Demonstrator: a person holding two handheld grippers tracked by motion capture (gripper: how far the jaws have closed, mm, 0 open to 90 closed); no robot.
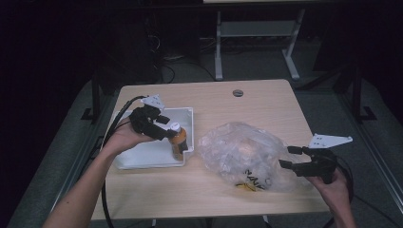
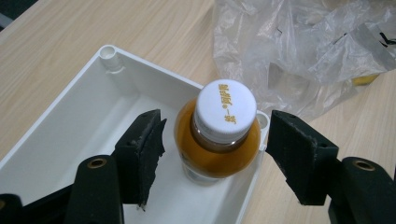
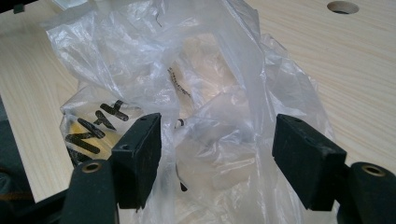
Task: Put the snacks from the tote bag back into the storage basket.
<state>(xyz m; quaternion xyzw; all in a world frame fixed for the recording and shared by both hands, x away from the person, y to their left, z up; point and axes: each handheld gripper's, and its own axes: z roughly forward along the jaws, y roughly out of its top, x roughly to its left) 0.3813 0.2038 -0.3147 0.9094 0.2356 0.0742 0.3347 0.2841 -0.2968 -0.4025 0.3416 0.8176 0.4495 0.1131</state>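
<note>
A small bottle (image 1: pixel 178 142) of orange-brown liquid with a white cap (image 2: pixel 225 110) stands upright in the right end of a white tray (image 1: pixel 142 159). My left gripper (image 1: pixel 166 127) reaches over the tray from the left. In the left gripper view its jaws stand open on either side of the bottle (image 2: pixel 219 154), with a gap at each pad. A crumpled clear plastic bag (image 1: pixel 237 152) with black lettering lies to the right of the tray. My right gripper (image 1: pixel 291 156) is at the bag's right edge. It is open, with loose film of the bag (image 3: pixel 187 60) between its jaws.
The light wooden table (image 1: pixel 214 190) has a round cable hole (image 1: pixel 238 92) near its far edge. Bare wood lies in front of the tray and the bag. Beyond the table stand the white legs of another desk (image 1: pixel 218 47), with cables on the dark floor.
</note>
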